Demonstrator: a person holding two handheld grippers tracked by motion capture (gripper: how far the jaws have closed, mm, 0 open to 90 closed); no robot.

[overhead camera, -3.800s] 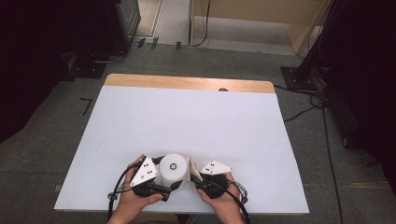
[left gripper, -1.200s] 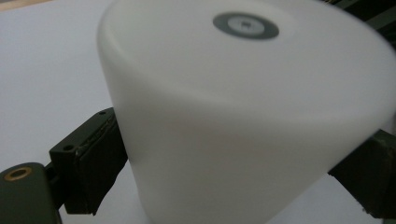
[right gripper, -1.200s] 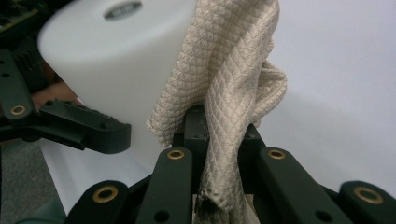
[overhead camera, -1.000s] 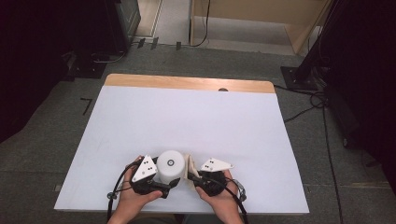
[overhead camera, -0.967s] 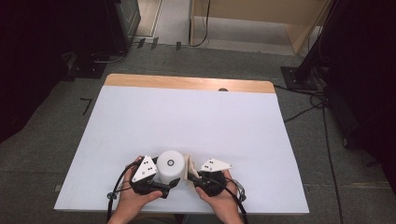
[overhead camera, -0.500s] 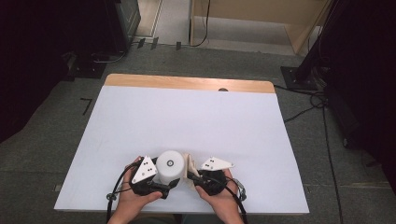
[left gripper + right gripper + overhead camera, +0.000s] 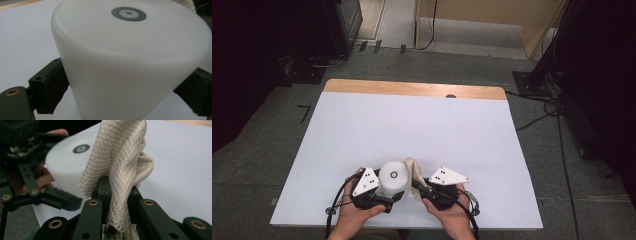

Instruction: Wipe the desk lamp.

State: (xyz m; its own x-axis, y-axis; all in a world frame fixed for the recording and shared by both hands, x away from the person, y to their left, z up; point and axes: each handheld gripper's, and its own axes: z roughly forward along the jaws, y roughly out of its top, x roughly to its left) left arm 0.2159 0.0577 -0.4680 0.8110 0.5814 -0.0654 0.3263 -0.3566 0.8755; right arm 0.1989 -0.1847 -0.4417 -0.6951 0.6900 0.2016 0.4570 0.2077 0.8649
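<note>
A white, round, flat-topped cylinder [image 7: 393, 176] with a grey ring mark on top [image 7: 128, 13] stands at the table's near edge. My left gripper [image 7: 379, 192] is shut on its sides, one black pad [image 7: 51, 86] against each flank. A beige textured cloth [image 7: 122, 162] is pinched upright in my right gripper [image 7: 117, 192], which is shut on it. The cloth [image 7: 414, 172] touches the cylinder's right side [image 7: 67, 167]. In the right gripper view the left gripper [image 7: 37, 192] shows at left, with a hand behind it.
The white table top [image 7: 412, 125] stretches away beyond the grippers, with a wooden strip [image 7: 412, 89] along its far edge. Cables [image 7: 542, 115] and dark stands lie on the grey floor around the table.
The cylinder and both grippers have stayed almost in place; the cloth has shifted slightly against the cylinder's right side.
</note>
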